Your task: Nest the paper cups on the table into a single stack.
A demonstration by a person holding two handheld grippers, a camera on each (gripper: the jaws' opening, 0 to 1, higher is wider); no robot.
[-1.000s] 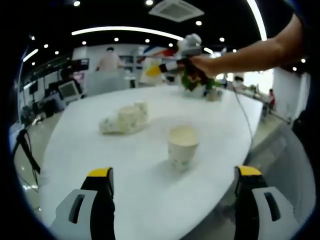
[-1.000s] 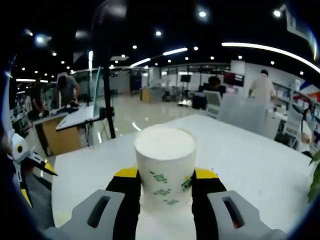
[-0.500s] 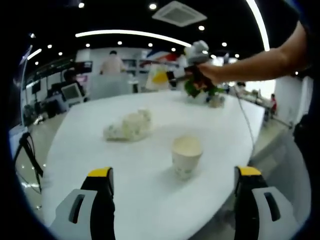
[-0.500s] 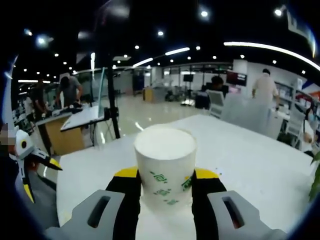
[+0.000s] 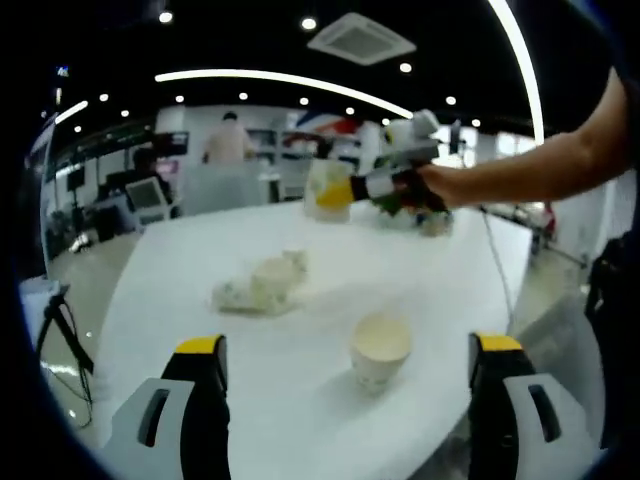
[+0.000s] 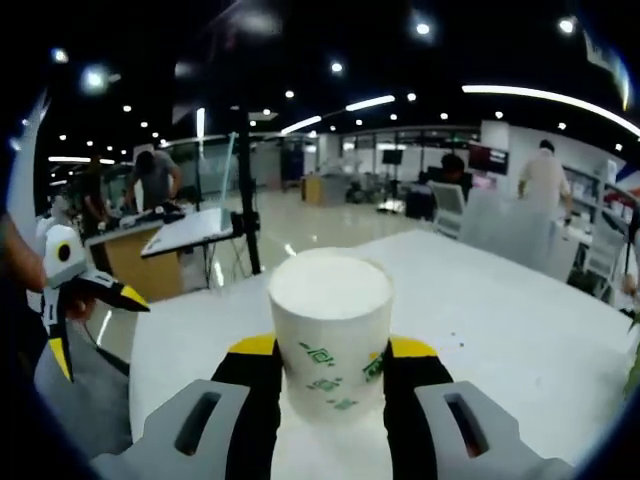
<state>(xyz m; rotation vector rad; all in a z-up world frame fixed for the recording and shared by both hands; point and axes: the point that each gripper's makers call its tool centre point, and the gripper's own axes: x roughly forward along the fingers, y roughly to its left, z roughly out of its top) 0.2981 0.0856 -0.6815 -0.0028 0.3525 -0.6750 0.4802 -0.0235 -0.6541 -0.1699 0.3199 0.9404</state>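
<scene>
Between right tool (image 6: 330, 375) jaws: carried cup (image 6: 331, 335), gripped upright, raised over worktop (image 5: 200, 290). Left tool (image 5: 350, 385) wide, empty. Upright cup (image 5: 380, 350) stands near; toppled cups (image 5: 260, 287) lie farther left. I'd centre carried cup above upright one, lower straight, release gently.

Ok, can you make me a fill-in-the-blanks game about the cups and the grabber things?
1. The right gripper is shut on a paper ____.
2. The left gripper has its jaws ____.
3. The upright cup stands on a ____ table.
4. The tipped cups lie on their ____.

Missing words: cup; open; white; sides
</scene>
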